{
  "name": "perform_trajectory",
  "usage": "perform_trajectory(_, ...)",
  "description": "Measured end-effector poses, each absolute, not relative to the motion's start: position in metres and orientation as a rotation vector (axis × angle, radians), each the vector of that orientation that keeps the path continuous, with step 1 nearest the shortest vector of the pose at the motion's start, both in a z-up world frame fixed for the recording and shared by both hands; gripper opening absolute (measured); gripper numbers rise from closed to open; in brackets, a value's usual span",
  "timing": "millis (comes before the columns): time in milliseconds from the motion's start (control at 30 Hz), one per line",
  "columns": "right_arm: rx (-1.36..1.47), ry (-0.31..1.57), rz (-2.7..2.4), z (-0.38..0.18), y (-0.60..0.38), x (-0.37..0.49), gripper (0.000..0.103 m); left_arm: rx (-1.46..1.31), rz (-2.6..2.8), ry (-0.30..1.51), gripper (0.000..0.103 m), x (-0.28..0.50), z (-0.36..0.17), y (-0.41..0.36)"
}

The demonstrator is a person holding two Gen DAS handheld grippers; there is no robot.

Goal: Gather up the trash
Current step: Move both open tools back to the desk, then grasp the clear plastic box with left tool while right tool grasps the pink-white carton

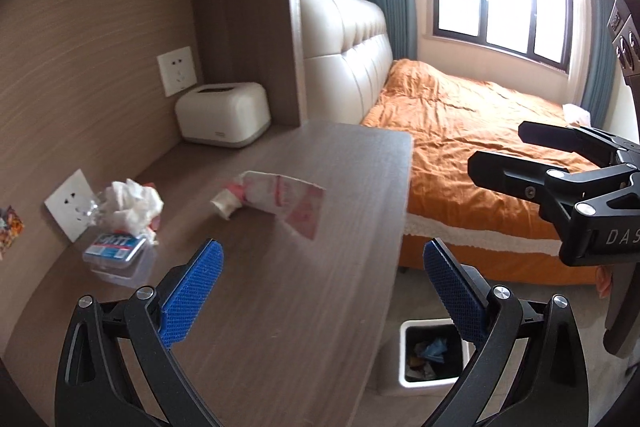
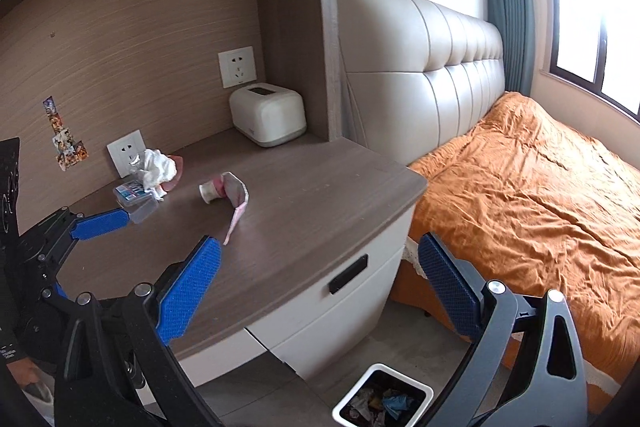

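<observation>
A pink-and-white wrapper with a small paper cup (image 1: pixel 276 201) lies mid-nightstand; it also shows in the right wrist view (image 2: pixel 228 193). A crumpled white tissue (image 1: pixel 134 205) (image 2: pixel 158 169) sits by the wall on a clear plastic box with a blue label (image 1: pixel 116 251) (image 2: pixel 134 197). My left gripper (image 1: pixel 322 285) is open and empty above the nightstand's front; in the right wrist view (image 2: pixel 80 239) it shows near the box. My right gripper (image 2: pixel 320 279) is open and empty over the nightstand's front edge; in the left wrist view (image 1: pixel 496 151) it hangs over the bed.
A white bin (image 1: pixel 434 353) (image 2: pixel 384 397) with trash inside stands on the floor beside the nightstand (image 2: pixel 300 195). A white tissue dispenser (image 1: pixel 222 115) (image 2: pixel 268 115) sits at the back corner. An orange bed (image 1: pixel 460 131) (image 2: pixel 540 187) lies to the right.
</observation>
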State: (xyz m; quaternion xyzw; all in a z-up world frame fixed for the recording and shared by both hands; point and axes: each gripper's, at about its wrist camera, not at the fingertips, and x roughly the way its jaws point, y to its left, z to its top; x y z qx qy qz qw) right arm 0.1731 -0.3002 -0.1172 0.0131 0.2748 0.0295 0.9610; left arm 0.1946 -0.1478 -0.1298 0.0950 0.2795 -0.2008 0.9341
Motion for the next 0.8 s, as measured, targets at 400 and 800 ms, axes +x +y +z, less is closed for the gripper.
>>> perform_trajectory(400,-0.070,0.574,0.211,-0.117,-0.210,0.240,0.098,0.192,-0.206,0.576,0.099,0.244,-0.136,-0.033)
perform_trajectory(800,-0.147,0.647,0.317,-0.121,-0.198,0.310,0.098,0.135,-0.129,0.634,0.099,0.289,-0.149,-0.002)
